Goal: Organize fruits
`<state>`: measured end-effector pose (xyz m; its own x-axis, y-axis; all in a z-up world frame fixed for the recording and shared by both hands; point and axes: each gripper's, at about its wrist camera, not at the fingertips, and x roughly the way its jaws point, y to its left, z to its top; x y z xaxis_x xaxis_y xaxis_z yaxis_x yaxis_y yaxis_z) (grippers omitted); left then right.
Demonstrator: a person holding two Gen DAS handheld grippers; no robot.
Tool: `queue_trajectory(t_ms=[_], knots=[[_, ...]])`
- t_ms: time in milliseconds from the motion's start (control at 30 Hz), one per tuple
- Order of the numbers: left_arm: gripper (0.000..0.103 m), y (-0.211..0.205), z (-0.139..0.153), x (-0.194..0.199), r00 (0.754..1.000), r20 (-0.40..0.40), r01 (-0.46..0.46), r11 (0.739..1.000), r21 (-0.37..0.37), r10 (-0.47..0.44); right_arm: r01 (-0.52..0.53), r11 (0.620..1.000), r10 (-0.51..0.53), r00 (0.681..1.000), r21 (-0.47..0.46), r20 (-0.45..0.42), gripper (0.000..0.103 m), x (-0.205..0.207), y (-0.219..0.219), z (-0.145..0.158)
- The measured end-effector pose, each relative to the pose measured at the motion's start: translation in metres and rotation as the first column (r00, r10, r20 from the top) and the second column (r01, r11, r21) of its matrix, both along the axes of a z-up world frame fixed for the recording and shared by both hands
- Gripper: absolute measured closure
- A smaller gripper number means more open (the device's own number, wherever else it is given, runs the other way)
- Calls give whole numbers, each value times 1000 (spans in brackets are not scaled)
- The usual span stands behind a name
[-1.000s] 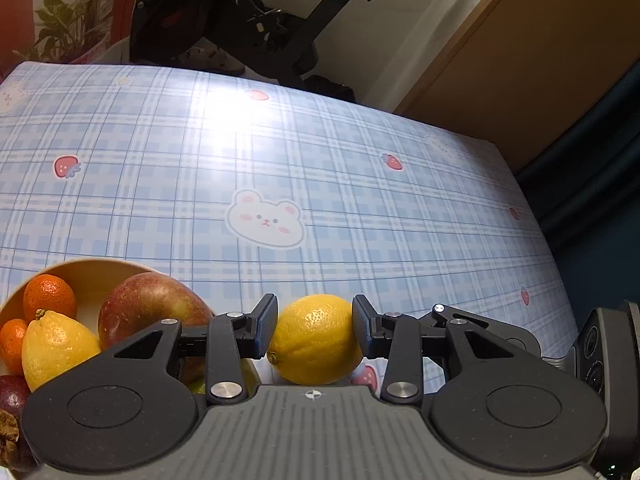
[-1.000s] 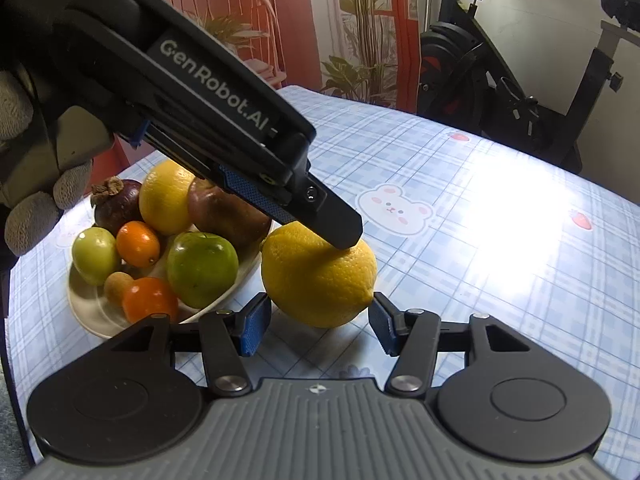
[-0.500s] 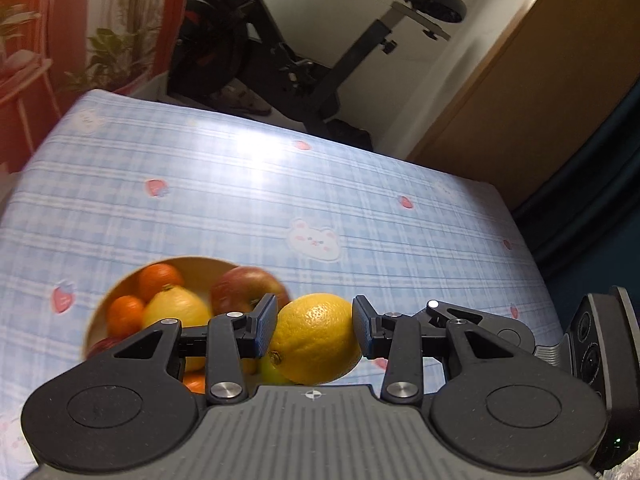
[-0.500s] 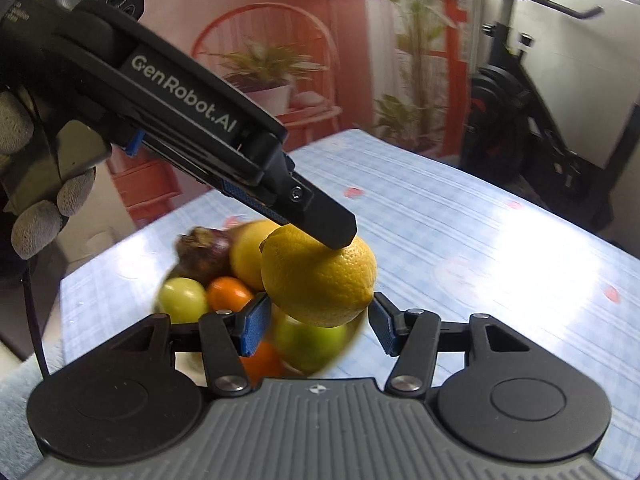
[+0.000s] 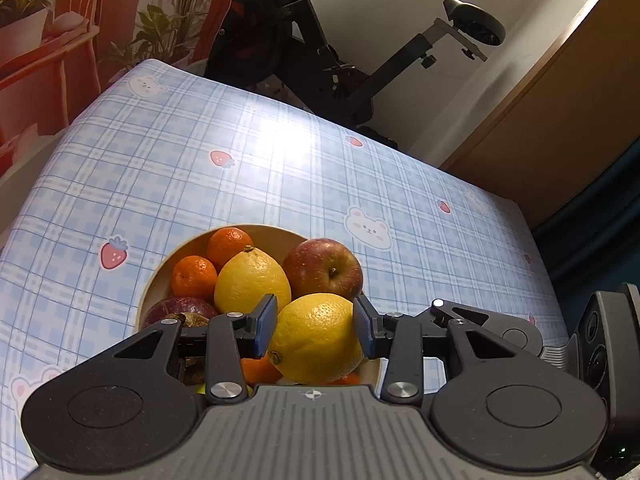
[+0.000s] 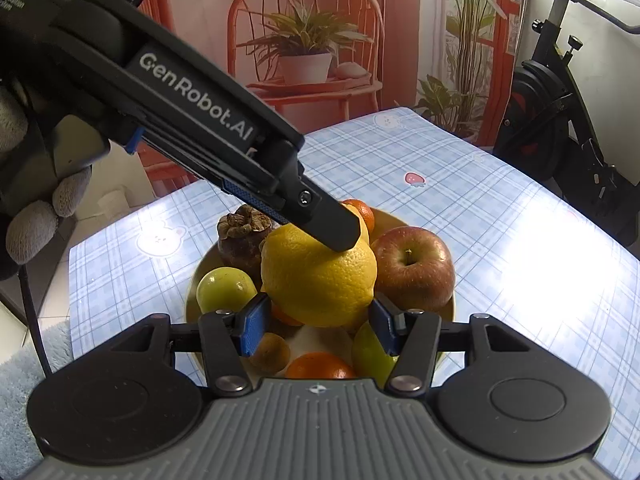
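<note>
My left gripper (image 5: 316, 330) is shut on a yellow lemon (image 5: 316, 338) and holds it above the beige fruit bowl (image 5: 276, 234). The bowl holds a second lemon (image 5: 252, 280), a red apple (image 5: 323, 266), two oranges (image 5: 194, 276), and a dark mangosteen (image 5: 176, 310). In the right wrist view the held lemon (image 6: 318, 280) hangs over the bowl (image 6: 450, 306) with the left gripper's finger (image 6: 320, 220) on it. My right gripper (image 6: 318, 322) is open just below and in front of the lemon; I cannot tell whether it touches it.
The bowl stands on a table with a blue plaid cloth (image 5: 280, 168). Green fruits (image 6: 226, 288) and an orange (image 6: 320, 364) lie at the bowl's near side. An exercise bike (image 5: 320, 52) stands beyond the far table edge, a red chair with a plant (image 6: 308, 60) beyond the left edge.
My left gripper has lifted the lemon off the cloth and carried it left, over the bowl. My right gripper has risen and followed it, still open.
</note>
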<state>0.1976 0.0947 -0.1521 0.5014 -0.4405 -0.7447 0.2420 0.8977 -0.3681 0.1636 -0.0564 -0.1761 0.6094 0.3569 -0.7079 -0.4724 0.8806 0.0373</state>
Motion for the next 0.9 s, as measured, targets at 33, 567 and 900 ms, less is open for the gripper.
queue_trajectory(t_ms=[33,567,900], knots=[[60,-1,-1,-1,1000,-1,-4,1000,-2,4,-3,1000,3,1000,-13,1,46,0,2,-1],[53,14,22,-28,995,65,-79,997,-8,79,50,997,-50,999,-58,0,34,-10,-1,7],[19,-3,72,-81,955,252,-190,975,115,156,191,978,-197,979,88,60,10,-42,-31,40]])
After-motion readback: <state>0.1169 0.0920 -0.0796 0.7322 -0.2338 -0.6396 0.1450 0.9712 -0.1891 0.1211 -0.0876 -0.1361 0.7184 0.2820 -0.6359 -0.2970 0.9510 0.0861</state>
